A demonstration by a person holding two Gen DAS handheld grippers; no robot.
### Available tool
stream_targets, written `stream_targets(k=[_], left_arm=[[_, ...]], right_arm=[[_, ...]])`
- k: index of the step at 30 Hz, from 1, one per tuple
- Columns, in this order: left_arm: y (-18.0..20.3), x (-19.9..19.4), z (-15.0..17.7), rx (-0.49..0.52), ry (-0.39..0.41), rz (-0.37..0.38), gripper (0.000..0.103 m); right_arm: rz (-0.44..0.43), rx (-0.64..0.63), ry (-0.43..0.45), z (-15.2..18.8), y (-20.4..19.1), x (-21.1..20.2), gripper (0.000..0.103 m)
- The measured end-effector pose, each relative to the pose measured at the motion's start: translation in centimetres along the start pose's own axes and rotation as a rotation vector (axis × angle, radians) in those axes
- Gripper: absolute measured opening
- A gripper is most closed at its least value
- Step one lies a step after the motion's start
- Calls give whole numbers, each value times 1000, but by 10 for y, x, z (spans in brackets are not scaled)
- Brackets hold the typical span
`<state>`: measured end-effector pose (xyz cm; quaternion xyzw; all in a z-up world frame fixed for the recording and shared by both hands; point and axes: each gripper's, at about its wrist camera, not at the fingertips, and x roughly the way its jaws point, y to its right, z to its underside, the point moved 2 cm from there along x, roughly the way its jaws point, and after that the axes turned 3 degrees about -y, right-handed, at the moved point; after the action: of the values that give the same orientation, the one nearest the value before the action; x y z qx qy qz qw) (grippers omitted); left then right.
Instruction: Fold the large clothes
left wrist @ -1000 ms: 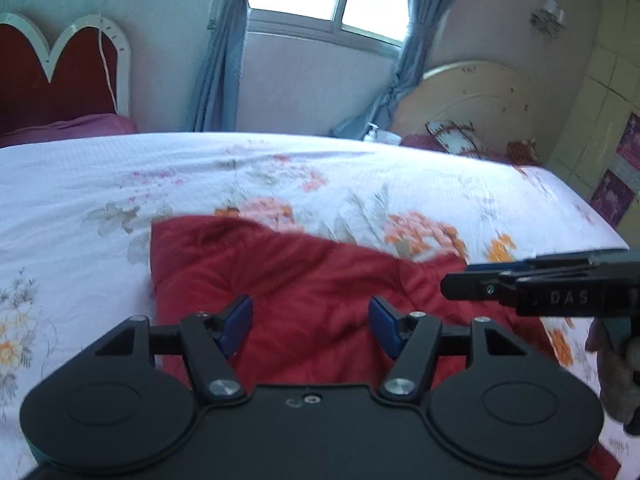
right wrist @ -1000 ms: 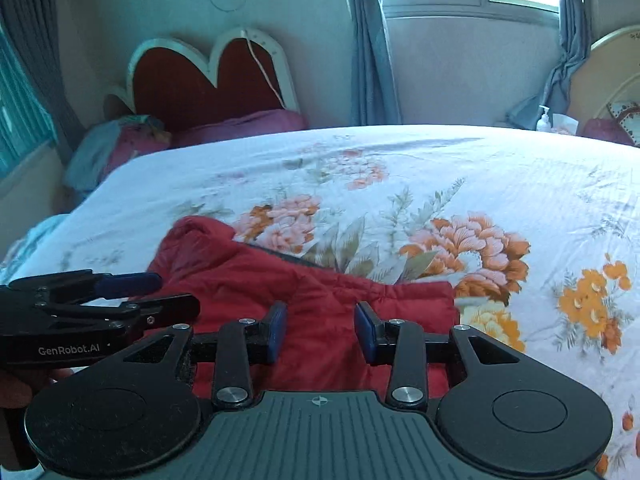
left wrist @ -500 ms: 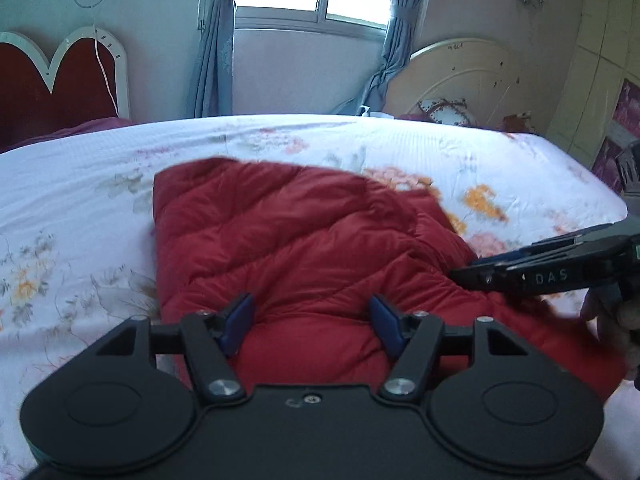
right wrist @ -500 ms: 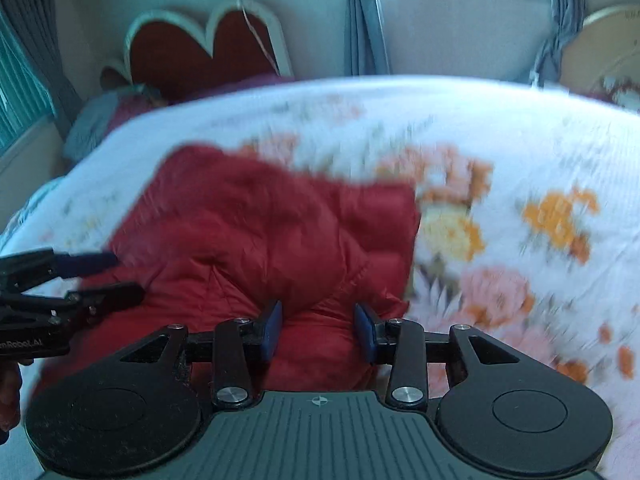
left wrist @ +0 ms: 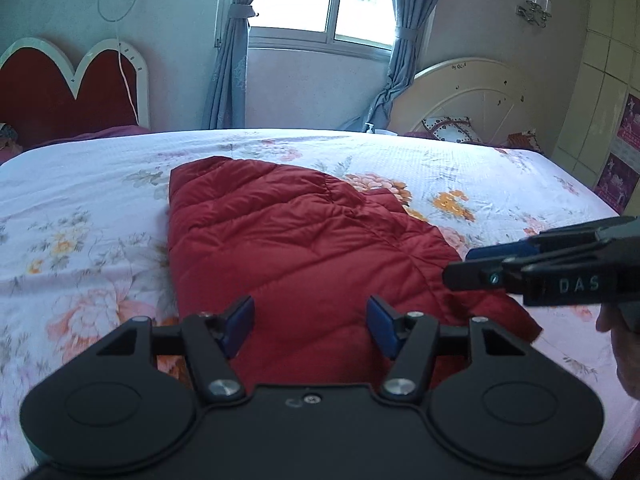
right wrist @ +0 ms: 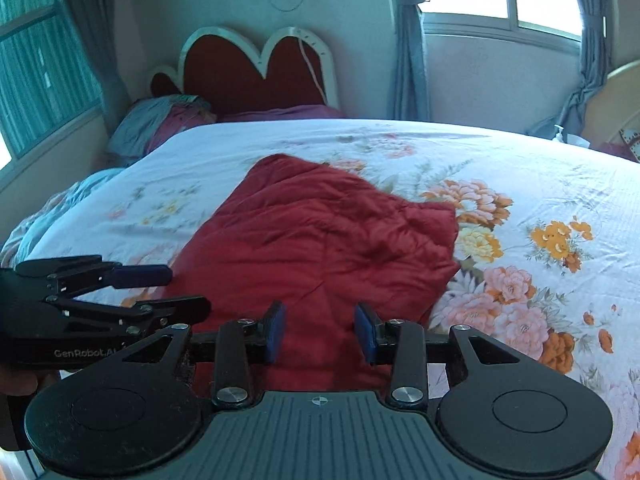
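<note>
Red quilted jacket [left wrist: 304, 248] lies folded over on the floral bedspread [left wrist: 80, 216], near the bed's middle, so one fold looks done and the next likely calls for gripping a near edge. The left gripper [left wrist: 310, 322] has just narrowed its jaws a little, nothing between them; the right gripper [right wrist: 320, 330] also stands apart, empty. Readable writing: "DAS" and "GenRobot.AI".

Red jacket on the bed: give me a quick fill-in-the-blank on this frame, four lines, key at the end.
1. The quilted jacket is ____ in colour.
2. It lies on a bedspread printed with ____.
3. Both the left gripper and the right gripper have ____ jaws with nothing between the pads.
4. The headboard is shaped like a ____.

Missing words: red; flowers; open; heart
</note>
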<state>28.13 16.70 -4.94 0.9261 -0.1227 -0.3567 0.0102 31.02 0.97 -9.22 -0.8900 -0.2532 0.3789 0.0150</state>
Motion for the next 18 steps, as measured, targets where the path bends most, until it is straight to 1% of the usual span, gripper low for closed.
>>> stream_targets(k=[2,4,5,6,9,11,15,18], left_arm=[[3,-4,8,-11,-4,-14,60],[3,0,16,-18,-28,-30,60],[3,4,20,-18,-37,-41,62],[1,7,24,-20,-42,-46,64],[-1,12,31,-21,-49,-67,64],[0,7,30,-20,-46,-75,63],[0,-6,35,-39,-39,-75,63],[-1,-5,43,-49,-55,-85,64]], right_arm=[[1,-14,-15,9,-6,1,39],[9,-28,-42,17,-7,8,39],[13,-29,-57,21,-8,11,39],[16,-29,-73,26,-6,18,39],[6,-4,-101,35,0,26,39],[5,6,-104,35,2,24,39],[10,-18,-88,39,-1,12,39],[15,-4,-112,45,1,19,39]])
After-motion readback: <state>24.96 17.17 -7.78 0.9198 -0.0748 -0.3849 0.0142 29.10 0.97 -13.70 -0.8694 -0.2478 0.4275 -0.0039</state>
